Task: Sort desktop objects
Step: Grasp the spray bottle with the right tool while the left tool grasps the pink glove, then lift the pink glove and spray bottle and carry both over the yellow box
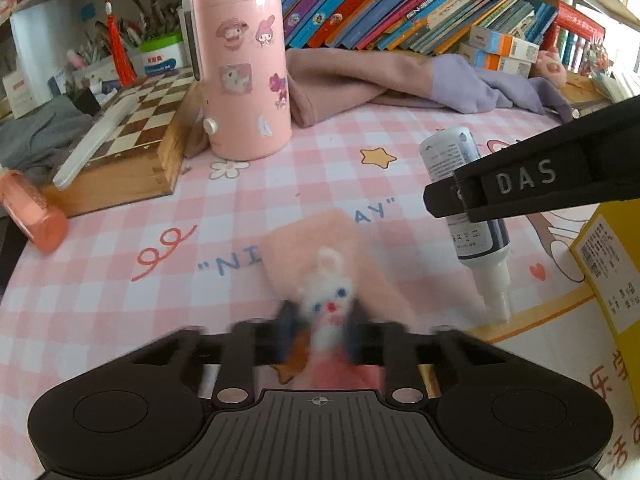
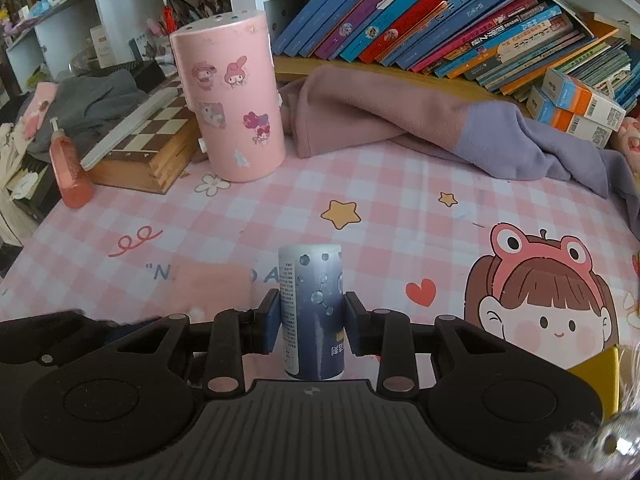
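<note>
The left gripper [image 1: 320,330] clamps a blurred fuzzy white doll [image 1: 326,304] (blue eyes, red mouth) over a pink cloth [image 1: 360,256] on the checked mat [image 1: 120,280]. The right gripper [image 2: 311,320] grips a blue-and-white spray bottle [image 2: 312,304] above the mat.

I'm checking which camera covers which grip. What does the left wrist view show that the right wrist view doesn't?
Only the left wrist view shows the left gripper shut on a fluffy white bunny toy, blurred, and the spray bottle's white nozzle pointing down toward the mat.

Only the right wrist view shows the right gripper head-on, pads pressed on both sides of the spray bottle, plus the frog-hat girl print.

Both show the pink sticker-covered canister, the chessboard box, the row of books and the pink checked desk mat.
</note>
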Demonstrator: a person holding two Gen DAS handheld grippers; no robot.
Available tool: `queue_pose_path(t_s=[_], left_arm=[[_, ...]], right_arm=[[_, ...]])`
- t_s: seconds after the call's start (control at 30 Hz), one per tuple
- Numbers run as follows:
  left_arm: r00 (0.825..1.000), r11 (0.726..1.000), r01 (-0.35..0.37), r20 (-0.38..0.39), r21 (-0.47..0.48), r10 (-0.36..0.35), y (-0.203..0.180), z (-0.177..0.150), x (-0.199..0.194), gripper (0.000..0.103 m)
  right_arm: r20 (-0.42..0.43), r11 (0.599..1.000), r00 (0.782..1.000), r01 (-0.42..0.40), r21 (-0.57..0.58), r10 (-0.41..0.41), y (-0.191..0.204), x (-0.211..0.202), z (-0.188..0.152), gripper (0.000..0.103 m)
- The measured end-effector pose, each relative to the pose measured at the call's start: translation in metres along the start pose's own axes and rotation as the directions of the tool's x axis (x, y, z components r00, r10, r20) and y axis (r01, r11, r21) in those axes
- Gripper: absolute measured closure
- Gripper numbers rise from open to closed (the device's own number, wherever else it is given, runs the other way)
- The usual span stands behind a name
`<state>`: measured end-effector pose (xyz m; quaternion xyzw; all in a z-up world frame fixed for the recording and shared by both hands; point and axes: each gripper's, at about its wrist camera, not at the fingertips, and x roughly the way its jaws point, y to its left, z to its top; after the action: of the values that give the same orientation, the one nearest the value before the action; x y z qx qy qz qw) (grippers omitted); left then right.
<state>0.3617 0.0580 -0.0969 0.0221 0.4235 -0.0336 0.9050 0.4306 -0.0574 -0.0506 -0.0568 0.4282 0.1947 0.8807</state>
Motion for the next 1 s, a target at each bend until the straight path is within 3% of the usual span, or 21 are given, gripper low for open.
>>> queue_pose_path(t_s=[0.1, 0.33, 0.57, 1.0], left_arm=[[1.0, 0.999, 0.03, 0.002, -0.042, -0.03, 0.009, -0.003, -0.009, 0.088], [0.992, 0.991, 0.057, 0.123, -0.119, -0.042, 0.029, -0.005, -0.059, 0.088], [0.98, 0.985, 0.093, 0.186, -0.146, -0.065, 0.038, -0.01, -0.103, 0.088], [0.966, 0.978, 0.142, 0.239, -0.154, -0.102, 0.045, -0.051, -0.171, 0.088]], right_arm=[[0.012, 1.0, 1.0, -0.003, 0.01, 0.003, 0.003, -0.005, -0.002, 0.073], [0.064, 1.0, 0.998, -0.007, 0.016, 0.006, 0.012, -0.03, -0.009, 0.073], [0.099, 0.999, 0.995, -0.023, 0.038, 0.019, 0.024, -0.063, -0.025, 0.073], [0.174, 0.996, 0.984, -0.052, 0.066, 0.04, 0.048, -0.139, -0.077, 0.073]])
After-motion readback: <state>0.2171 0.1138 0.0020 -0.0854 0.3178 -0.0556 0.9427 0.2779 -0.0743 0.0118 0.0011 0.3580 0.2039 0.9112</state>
